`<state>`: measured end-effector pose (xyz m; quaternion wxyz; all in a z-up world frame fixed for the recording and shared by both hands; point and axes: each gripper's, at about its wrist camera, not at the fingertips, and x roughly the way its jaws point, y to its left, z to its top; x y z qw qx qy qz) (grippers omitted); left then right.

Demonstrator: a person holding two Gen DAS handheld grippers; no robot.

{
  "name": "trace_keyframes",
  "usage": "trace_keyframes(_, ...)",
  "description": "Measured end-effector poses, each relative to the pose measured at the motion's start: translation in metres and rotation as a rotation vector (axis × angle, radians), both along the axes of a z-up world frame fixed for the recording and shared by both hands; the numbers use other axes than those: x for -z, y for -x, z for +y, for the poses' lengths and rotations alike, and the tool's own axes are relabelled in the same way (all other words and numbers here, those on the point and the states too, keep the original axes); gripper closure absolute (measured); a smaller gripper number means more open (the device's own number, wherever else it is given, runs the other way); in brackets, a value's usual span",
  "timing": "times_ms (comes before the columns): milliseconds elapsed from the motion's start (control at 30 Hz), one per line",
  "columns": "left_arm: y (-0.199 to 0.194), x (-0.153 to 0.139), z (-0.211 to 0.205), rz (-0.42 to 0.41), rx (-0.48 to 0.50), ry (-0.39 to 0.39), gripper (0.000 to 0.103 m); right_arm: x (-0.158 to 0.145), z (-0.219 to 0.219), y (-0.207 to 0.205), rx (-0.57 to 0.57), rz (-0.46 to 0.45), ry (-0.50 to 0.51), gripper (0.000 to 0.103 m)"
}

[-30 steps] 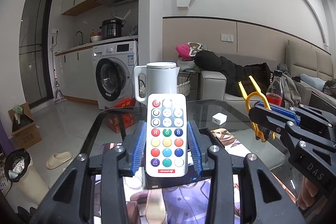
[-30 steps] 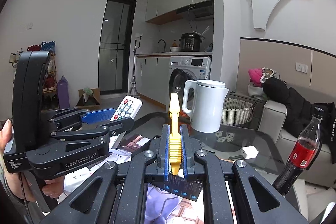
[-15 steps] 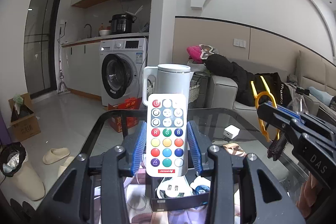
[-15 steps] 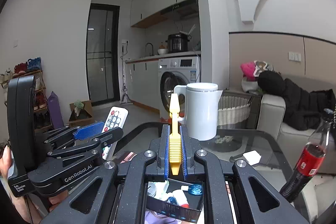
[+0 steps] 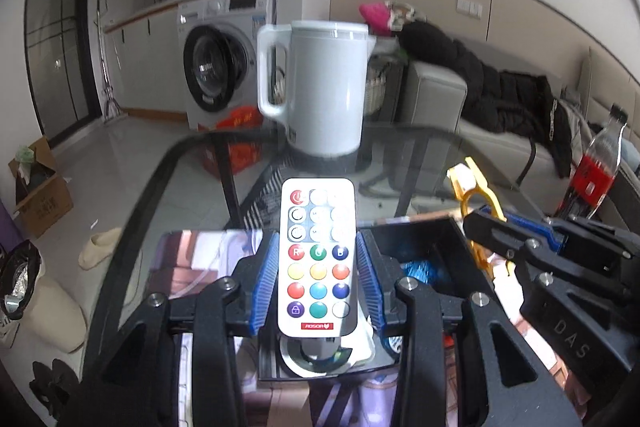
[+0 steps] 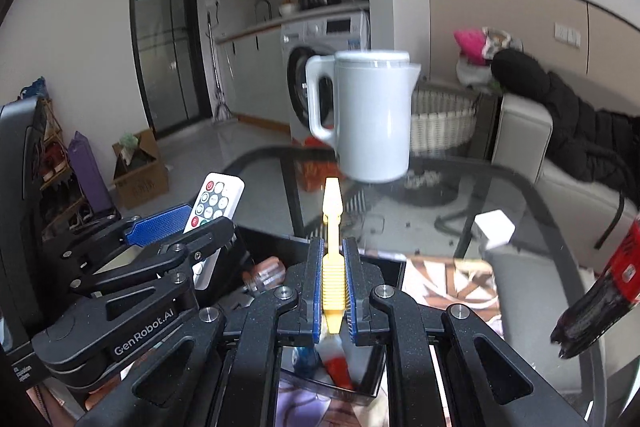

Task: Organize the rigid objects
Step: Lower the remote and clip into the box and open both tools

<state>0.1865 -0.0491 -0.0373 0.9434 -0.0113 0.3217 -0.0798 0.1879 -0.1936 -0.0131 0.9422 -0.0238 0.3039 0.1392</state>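
Observation:
My left gripper (image 5: 318, 279) is shut on a white remote control (image 5: 318, 255) with coloured buttons, held upright over the left part of a black open box (image 5: 436, 235). My right gripper (image 6: 333, 285) is shut on a yellow plastic tool (image 6: 332, 227), held edge-on above the same box (image 6: 372, 383). In the left wrist view the right gripper (image 5: 500, 231) and the yellow tool (image 5: 472, 195) show at the right, over the box's right side. In the right wrist view the left gripper (image 6: 168, 231) and remote (image 6: 216, 201) show at the left. The box holds several small items.
A white kettle (image 5: 324, 87) stands at the far side of the glass table (image 6: 532, 211). A cola bottle (image 5: 596, 163) stands at the right. A white charger block (image 6: 494, 227) lies on the glass. A picture mat (image 5: 192, 267) lies under the box.
Both grippers have moved forward and tilted down toward the table with their objects still held. The black box now sits directly beneath them, and the kettle looks closer.

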Motion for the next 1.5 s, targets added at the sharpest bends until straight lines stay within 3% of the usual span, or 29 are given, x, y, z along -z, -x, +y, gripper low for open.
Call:
trace_keyframes(300, -0.015, 0.028, -0.017, 0.202, 0.050, -0.036, 0.065, 0.036, 0.000, -0.017, -0.026, 0.202, 0.024, 0.094)
trace_keyframes(467, -0.014, 0.038, -0.020, 0.269, 0.060, -0.041, 0.065, 0.048, 0.003, -0.020, -0.045, 0.279, 0.034, 0.094)
trace_keyframes(967, -0.004, 0.036, -0.021, 0.322, 0.110, -0.075, 0.065, 0.055, 0.008, -0.014, -0.091, 0.420, 0.038, 0.094)
trace_keyframes(1300, 0.002, 0.035, -0.019, 0.296, 0.110, -0.085, 0.063, 0.052, 0.009, -0.009, -0.098, 0.432, 0.041, 0.091)
trace_keyframes(1400, 0.006, 0.031, -0.016, 0.284, 0.099, -0.079, 0.056, 0.047, 0.006, -0.005, -0.091, 0.420, 0.033, 0.086)
trace_keyframes(1500, 0.013, 0.025, -0.010, 0.261, 0.098, -0.040, 0.050, 0.038, -0.001, 0.002, -0.079, 0.393, 0.014, 0.074)
